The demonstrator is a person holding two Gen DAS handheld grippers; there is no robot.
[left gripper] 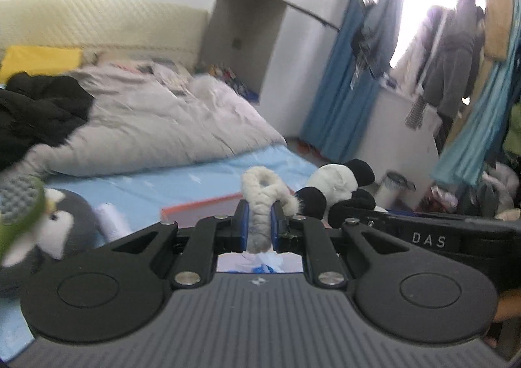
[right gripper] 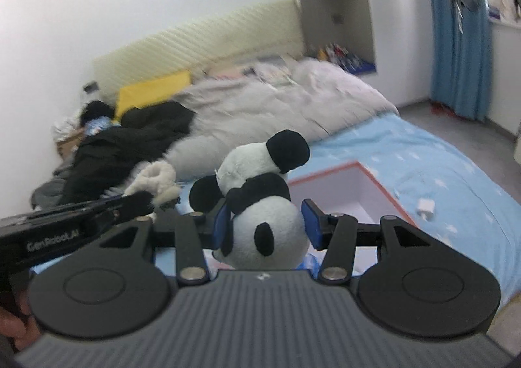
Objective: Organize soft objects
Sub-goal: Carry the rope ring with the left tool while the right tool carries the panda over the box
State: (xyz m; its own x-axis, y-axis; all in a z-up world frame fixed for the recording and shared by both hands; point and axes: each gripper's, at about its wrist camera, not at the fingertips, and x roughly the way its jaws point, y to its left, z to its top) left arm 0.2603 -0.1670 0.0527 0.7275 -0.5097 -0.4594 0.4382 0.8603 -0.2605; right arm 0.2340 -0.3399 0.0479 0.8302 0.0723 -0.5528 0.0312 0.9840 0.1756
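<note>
My left gripper [left gripper: 259, 221] is shut on a white fluffy toy [left gripper: 260, 195] and holds it above the blue bed sheet [left gripper: 182, 179]; the toy also shows in the right wrist view [right gripper: 156, 181]. My right gripper [right gripper: 265, 224] is shut on a black and white panda plush [right gripper: 263, 205], jaws wide on its body; the panda also shows in the left wrist view [left gripper: 338, 185]. An orange-rimmed box [right gripper: 358, 192] lies open on the bed just past the panda, and its edge shows in the left wrist view [left gripper: 202, 208]. A grey penguin plush [left gripper: 62, 224] lies at lower left.
A grey duvet [left gripper: 156, 120] covers the far half of the bed, with black clothes [left gripper: 39, 114] and a yellow pillow [left gripper: 39, 59] beside it. A white charger [right gripper: 426, 207] lies on the sheet right of the box. Blue curtains [left gripper: 345, 75] and hanging clothes stand beyond the bed.
</note>
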